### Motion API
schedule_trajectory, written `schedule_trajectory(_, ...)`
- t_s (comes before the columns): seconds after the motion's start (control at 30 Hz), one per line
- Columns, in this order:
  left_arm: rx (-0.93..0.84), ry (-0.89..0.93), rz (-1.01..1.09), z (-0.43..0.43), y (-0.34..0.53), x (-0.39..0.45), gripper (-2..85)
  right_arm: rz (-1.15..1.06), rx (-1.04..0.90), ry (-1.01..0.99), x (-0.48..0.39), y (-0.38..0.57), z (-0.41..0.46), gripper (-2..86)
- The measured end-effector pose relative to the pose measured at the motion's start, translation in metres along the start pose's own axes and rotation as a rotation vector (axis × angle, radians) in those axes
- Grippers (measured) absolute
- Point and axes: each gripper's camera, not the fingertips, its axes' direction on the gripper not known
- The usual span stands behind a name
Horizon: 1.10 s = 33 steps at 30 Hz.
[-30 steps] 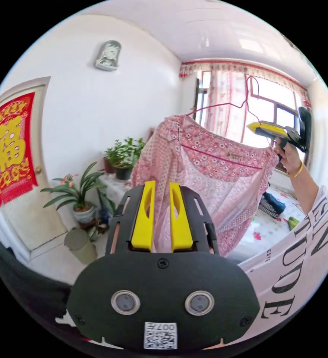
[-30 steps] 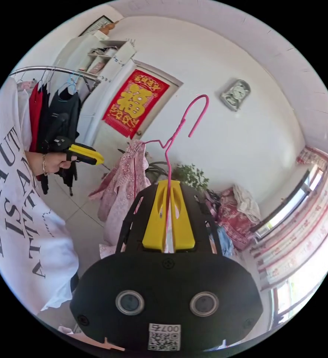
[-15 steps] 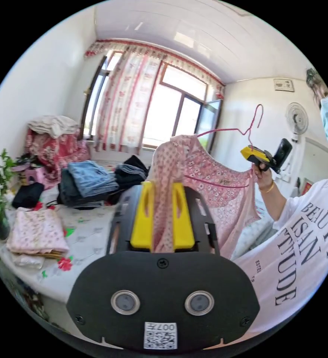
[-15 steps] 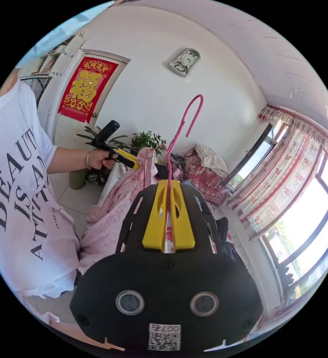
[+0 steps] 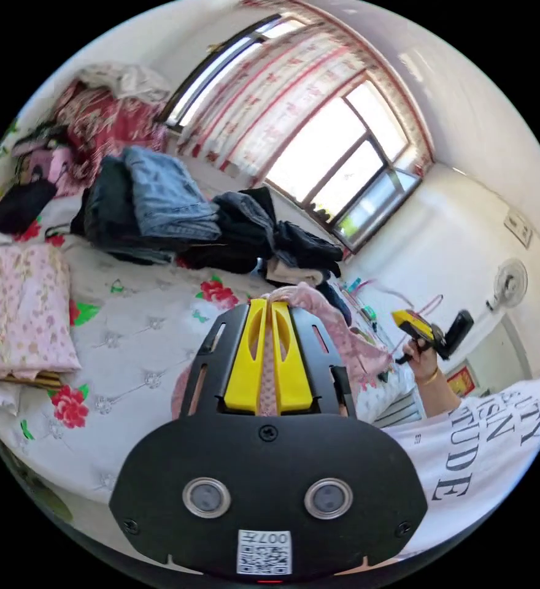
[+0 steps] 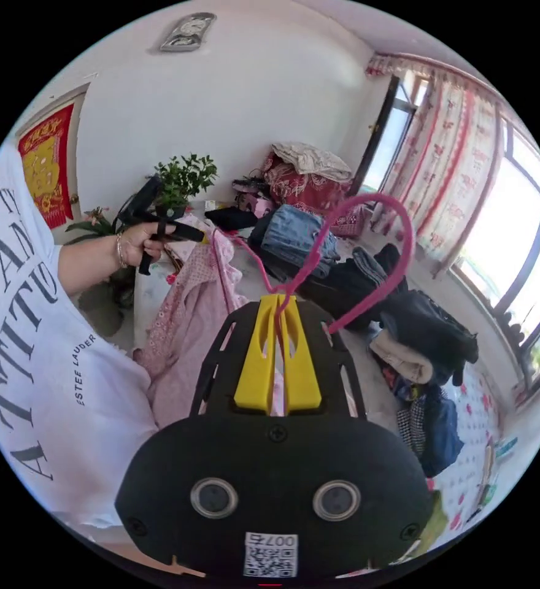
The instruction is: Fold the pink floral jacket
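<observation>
Visibly, "ESTEE LAUDER" on white shirt [image 6: 49, 343]

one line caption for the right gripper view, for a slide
Right gripper shut on the pink wire hanger carrying the pink floral jacket, above a bed piled with clothes.

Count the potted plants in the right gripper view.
2, others may be hidden. A bushy potted plant stands by the white wall above the person's hand; a long-leaved flowering plant stands lower, beside the door.
</observation>
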Motion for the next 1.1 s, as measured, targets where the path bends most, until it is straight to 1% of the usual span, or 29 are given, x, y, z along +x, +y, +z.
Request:
schedule_trajectory(0.03,-0.007,-0.024,-0.053,0.004,-0.006,-0.022,-1.0,0.151,0.081,-0.045,0.027,0.009,-0.015,-0.4)
schedule_trajectory(0.07,-0.006,-0.024,-0.084,0.009,-0.01,-0.038,-0.9,0.234,0.125,-0.061,0.042,0.016,-0.023,-0.3)
schedule_trajectory(0.1,-0.004,-0.015,-0.092,0.012,-0.012,-0.044,-0.9,0.394,0.207,-0.047,0.069,0.031,-0.039,-0.3)
schedule_trajectory(0.13,-0.003,0.015,-0.1,0.02,-0.014,-0.052,-0.9,0.532,0.252,0.006,0.094,0.046,-0.053,-0.2)
schedule_trajectory(0.17,-0.005,0.039,-0.104,0.028,-0.016,-0.057,-1.0,0.59,0.26,0.039,0.105,0.054,-0.059,-0.1)
schedule_trajectory(0.2,-0.01,0.043,-0.106,0.033,-0.017,-0.058,-1.0,0.702,0.258,0.115,0.128,0.07,-0.071,0.1)
schedule_trajectory(0.23,-0.03,0.04,-0.113,0.043,-0.019,-0.06,-1.0,0.811,0.233,0.18,0.151,0.089,-0.082,0.6)
schedule_trajectory(0.27,-0.06,0.028,-0.106,0.054,-0.023,-0.059,-1.0,0.847,0.216,0.205,0.162,0.099,-0.086,0.8)
schedule_trajectory(0.33,-0.106,-0.003,-0.075,0.069,-0.028,-0.056,-1.0,1.013,0.119,0.405,0.203,0.151,-0.102,3.4)
schedule_trajectory(0.37,-0.13,-0.012,-0.054,0.078,-0.031,-0.054,-1.0,1.049,0.09,0.446,0.212,0.166,-0.105,4.2)
schedule_trajectory(0.4,-0.14,-0.014,-0.046,0.081,-0.033,-0.053,-1.0,1.15,0.04,0.501,0.228,0.202,-0.112,5.6)
schedule_trajectory(0.43,-0.153,-0.022,-0.036,0.085,-0.036,-0.052,-1.0,1.267,-0.008,0.521,0.239,0.239,-0.117,6.7)
schedule_trajectory(0.53,-0.164,-0.057,-0.034,0.087,-0.046,-0.053,-0.9,1.467,-0.061,0.526,0.234,0.312,-0.125,7.8)
schedule_trajectory(0.57,-0.167,-0.072,-0.04,0.087,-0.048,-0.055,-0.9,1.48,-0.062,0.514,0.229,0.319,-0.124,8.0)
schedule_trajectory(0.67,-0.173,-0.098,-0.059,0.09,-0.053,-0.058,-0.9,1.393,-0.067,0.332,0.206,0.322,-0.097,8.4)
schedule_trajectory(0.73,-0.171,-0.109,-0.071,0.093,-0.055,-0.056,-0.9,1.246,-0.122,0.168,0.187,0.299,-0.056,8.7)
schedule_trajectory(0.77,-0.166,-0.116,-0.078,0.095,-0.056,-0.054,-0.9,1.211,-0.138,0.13,0.184,0.292,-0.045,8.7)
schedule_trajectory(0.83,-0.156,-0.125,-0.088,0.098,-0.059,-0.051,-0.9,1.073,-0.223,0.032,0.172,0.262,0.0,8.7)
schedule_trajectory(0.97,-0.115,-0.127,-0.087,0.099,-0.069,-0.036,-0.9,0.933,-0.359,-0.051,0.163,0.235,0.06,7.6)
schedule_trajectory(1.03,-0.091,-0.131,-0.073,0.099,-0.075,-0.028,-0.9,0.911,-0.506,-0.117,0.157,0.234,0.094,5.4)
schedule_trajectory(1.1,-0.065,-0.136,-0.059,0.098,-0.084,-0.022,-1.0,0.919,-0.498,-0.036,0.16,0.231,0.087,2.6)
